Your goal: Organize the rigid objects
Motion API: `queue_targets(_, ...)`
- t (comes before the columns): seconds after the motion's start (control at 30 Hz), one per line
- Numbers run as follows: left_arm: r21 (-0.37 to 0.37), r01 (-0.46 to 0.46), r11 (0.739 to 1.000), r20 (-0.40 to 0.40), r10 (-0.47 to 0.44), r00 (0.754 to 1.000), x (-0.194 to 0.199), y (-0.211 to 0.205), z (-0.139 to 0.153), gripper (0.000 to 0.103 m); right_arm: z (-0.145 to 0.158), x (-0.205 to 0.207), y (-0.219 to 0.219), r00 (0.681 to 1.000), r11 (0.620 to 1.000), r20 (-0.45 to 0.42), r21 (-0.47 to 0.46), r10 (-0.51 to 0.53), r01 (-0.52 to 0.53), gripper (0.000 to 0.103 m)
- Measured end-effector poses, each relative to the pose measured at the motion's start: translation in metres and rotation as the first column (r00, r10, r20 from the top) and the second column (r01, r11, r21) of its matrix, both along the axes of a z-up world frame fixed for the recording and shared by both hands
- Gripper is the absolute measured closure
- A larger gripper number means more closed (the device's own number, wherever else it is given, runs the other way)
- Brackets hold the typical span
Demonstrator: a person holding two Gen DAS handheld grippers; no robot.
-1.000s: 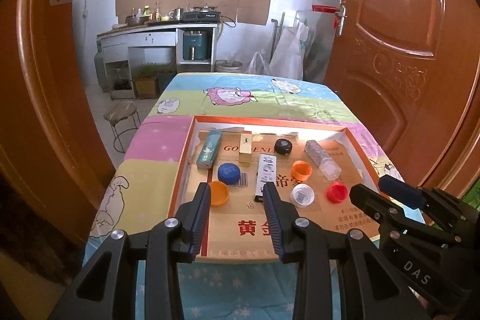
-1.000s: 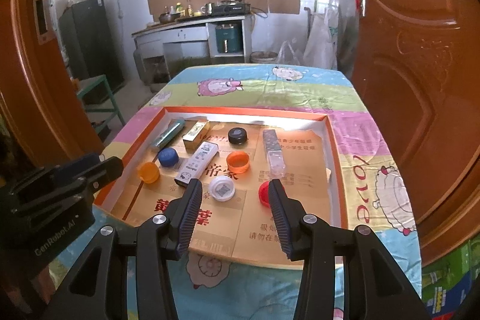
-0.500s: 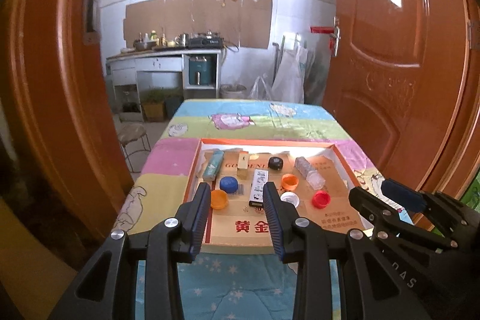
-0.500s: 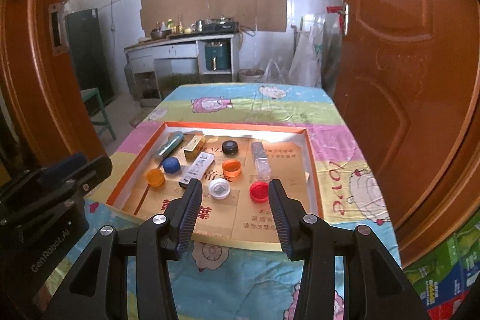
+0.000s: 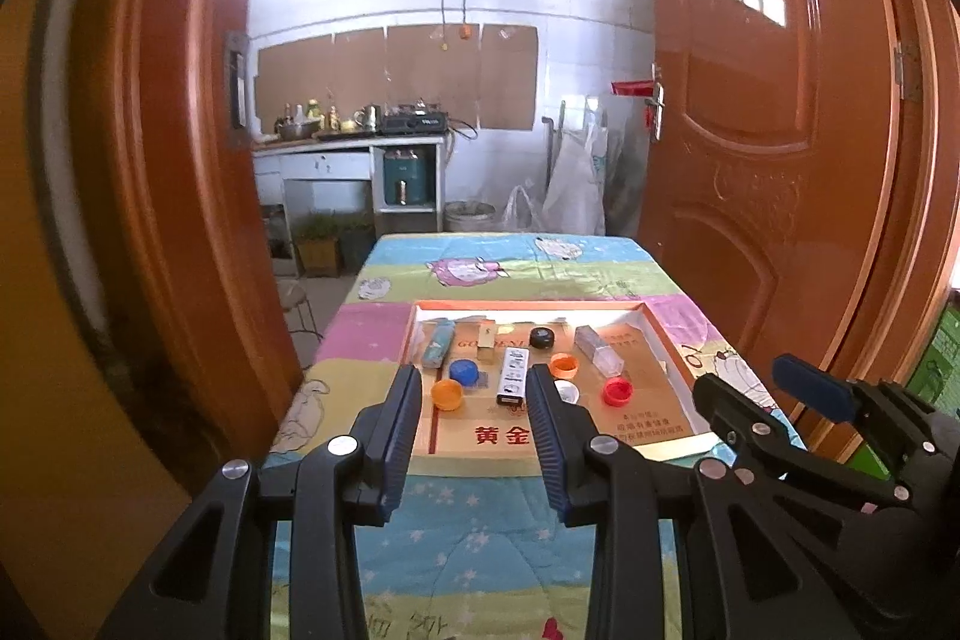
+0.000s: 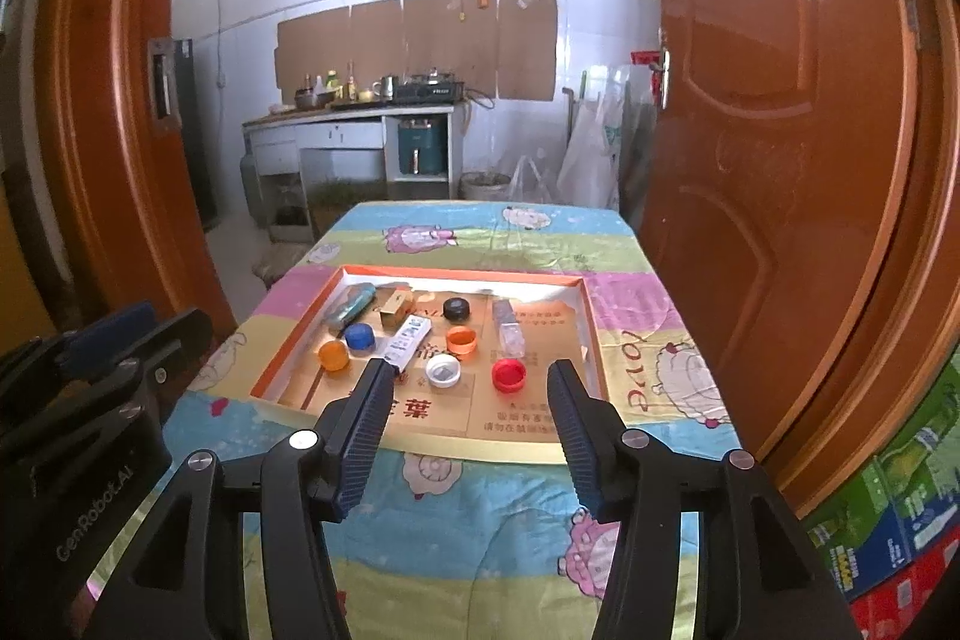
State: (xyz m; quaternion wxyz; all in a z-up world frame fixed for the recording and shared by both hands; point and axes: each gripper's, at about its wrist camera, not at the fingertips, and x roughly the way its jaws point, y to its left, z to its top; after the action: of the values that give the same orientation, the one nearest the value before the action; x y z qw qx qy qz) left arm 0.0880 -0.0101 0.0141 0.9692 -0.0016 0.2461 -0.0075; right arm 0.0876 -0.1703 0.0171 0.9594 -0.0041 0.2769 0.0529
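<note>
A shallow orange-rimmed cardboard tray (image 5: 414, 334) (image 6: 591, 334) lies on a table with a cartoon cloth. In it are bottle caps: yellow-orange (image 5: 447, 393) (image 6: 333, 355), blue (image 5: 464, 371) (image 6: 359, 336), orange (image 5: 564, 365) (image 6: 461, 342), white (image 5: 567, 390) (image 6: 443, 370), red (image 5: 618, 391) (image 6: 509, 375) and black (image 5: 541, 337) (image 6: 456, 308). A white box (image 5: 513, 382) (image 6: 407, 338), a teal tube (image 5: 436, 349) (image 6: 351, 303), a small gold box (image 5: 486, 338) (image 6: 396, 307) and a clear bottle (image 5: 597, 358) (image 6: 509, 328) lie there too. My left gripper (image 5: 474, 388) and right gripper (image 6: 462, 382) are open and empty, held back from the tray's near edge.
Brown wooden doors (image 5: 780, 160) (image 6: 108, 130) stand on both sides of the table. A kitchen counter (image 5: 348, 142) with pots is at the back. Coloured cartons (image 6: 888, 520) sit on the floor at the right.
Both grippers have pulled back and up from the tray, so the tray looks smaller and farther. Both stay open. Nothing in the tray has moved.
</note>
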Motion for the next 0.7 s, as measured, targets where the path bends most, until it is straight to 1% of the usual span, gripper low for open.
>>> queue_targets(0.13,0.004,-0.008,1.000,0.017,0.008,1.000,-0.017,0.001,0.007,0.067,0.010,-0.021,0.000,0.999,0.999,0.033,-0.001,-0.033,0.033,0.046)
queue_targets(0.23,0.006,-0.012,1.000,0.017,0.011,1.000,-0.027,0.002,0.011,0.067,0.012,-0.030,0.000,0.999,0.999,0.029,0.003,-0.041,0.041,0.043)
queue_targets(0.33,0.012,-0.011,1.000,0.020,0.011,1.000,-0.038,0.002,0.014,0.067,0.013,-0.039,0.002,0.999,0.999,0.031,0.003,-0.038,0.037,0.043)
queue_targets(0.43,0.014,-0.009,1.000,0.020,0.009,1.000,-0.046,0.001,0.014,0.067,0.016,-0.052,0.004,0.999,1.000,0.039,-0.002,-0.031,0.031,0.039)
queue_targets(0.7,0.009,0.002,1.000,0.023,-0.002,1.000,-0.064,-0.004,0.015,0.067,0.021,-0.077,0.001,0.996,0.998,0.062,-0.012,-0.067,0.068,0.039)
